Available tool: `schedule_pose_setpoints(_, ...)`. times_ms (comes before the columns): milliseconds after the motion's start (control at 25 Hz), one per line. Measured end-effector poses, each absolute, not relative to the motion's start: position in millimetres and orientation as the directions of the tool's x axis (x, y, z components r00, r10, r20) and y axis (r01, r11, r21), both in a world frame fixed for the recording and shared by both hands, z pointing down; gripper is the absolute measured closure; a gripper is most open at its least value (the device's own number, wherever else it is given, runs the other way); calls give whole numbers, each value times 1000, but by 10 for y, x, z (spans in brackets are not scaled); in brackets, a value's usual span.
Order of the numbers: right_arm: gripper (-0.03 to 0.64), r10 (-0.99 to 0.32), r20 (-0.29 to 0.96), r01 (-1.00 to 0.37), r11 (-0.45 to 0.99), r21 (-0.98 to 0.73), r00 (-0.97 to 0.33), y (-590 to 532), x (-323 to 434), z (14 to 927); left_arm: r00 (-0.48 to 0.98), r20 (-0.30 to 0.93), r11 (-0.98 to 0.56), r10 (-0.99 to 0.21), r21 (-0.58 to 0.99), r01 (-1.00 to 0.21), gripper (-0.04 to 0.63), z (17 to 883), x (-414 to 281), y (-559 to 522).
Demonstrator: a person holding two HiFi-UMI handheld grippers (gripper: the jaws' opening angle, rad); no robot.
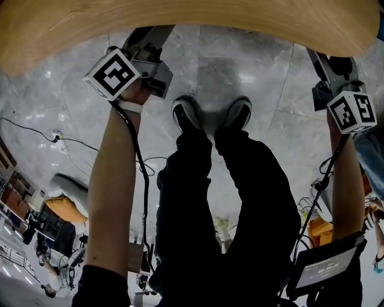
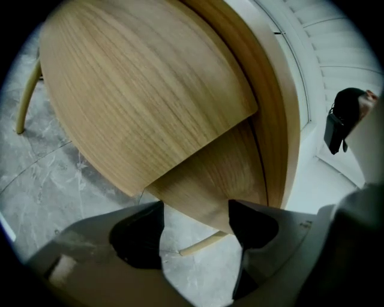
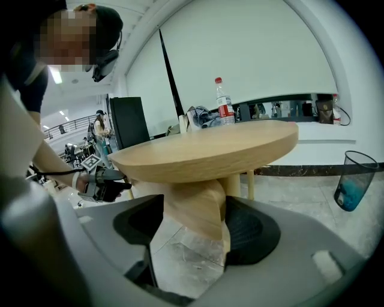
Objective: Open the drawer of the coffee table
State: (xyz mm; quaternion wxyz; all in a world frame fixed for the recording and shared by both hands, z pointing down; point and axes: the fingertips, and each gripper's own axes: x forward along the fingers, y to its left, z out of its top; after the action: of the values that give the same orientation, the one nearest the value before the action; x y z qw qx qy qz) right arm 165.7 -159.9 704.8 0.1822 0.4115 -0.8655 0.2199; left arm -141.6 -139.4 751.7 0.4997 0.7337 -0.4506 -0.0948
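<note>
Jaws wide on both: your left gripper [image 2: 195, 225] and right gripper [image 3: 192, 231] hold nothing.
Coffee table [image 1: 180, 18] spans 12 o'clock; its drawer [image 3: 195, 204] hangs under the top, framed at 12 o'clock by each gripper's jaws. Expect stiff, heavy, smooth wood: pinch its lower edge firmly, or it may slip.

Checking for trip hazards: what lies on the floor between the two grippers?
In the head view, only the person's legs and shoes stand on the stone floor between them; a black cable hangs beside the left arm.
</note>
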Motion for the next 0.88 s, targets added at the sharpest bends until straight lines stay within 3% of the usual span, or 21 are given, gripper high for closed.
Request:
schedule_pose_setpoints(40, 303, -630, 499, -793, 564, -232, -595, -1595, 1656, 7051, 583, 305, -108, -753, 816, -567, 273, 7469, -1384, -1376)
schedule_pose_setpoints(80, 301, -629, 502, -793, 563, -233, -594, -1594, 1656, 7052, 596, 292, -133, -748, 814, -565, 379, 7394, -1332, -1366)
schedule_pose_setpoints(280, 302, -641, 499, -802, 551, -231, -584, -1646, 1671, 7024, 620, 268, -160, -737, 822, -546, 371, 7192, -1119, -1427)
schedule_pose_setpoints(440, 302, -647, 492, -801, 557, -217, -583, -1633, 1660, 7024, 596, 338, -101, -728, 807, -582, 309, 7591, -1283, -1372)
schedule_pose_setpoints(600, 307, -639, 489, -791, 576, -207, -594, -1616, 1691, 7048, 607, 202, -155, -769, 861, -484, 212, 7603, -1340, -1520)
schedule_pose_setpoints(720, 311, -621, 469, -764, 609, -216, -628, -1576, 1639, 7006, 635, 121, -244, -763, 856, -455, 209, 7520, -1268, -1491)
schedule_pose_setpoints(880, 336, -599, 468, -742, 634, -218, -649, -1577, 1642, 6970, 632, 115, -279, -766, 827, -489, 202, 7542, -1293, -1424)
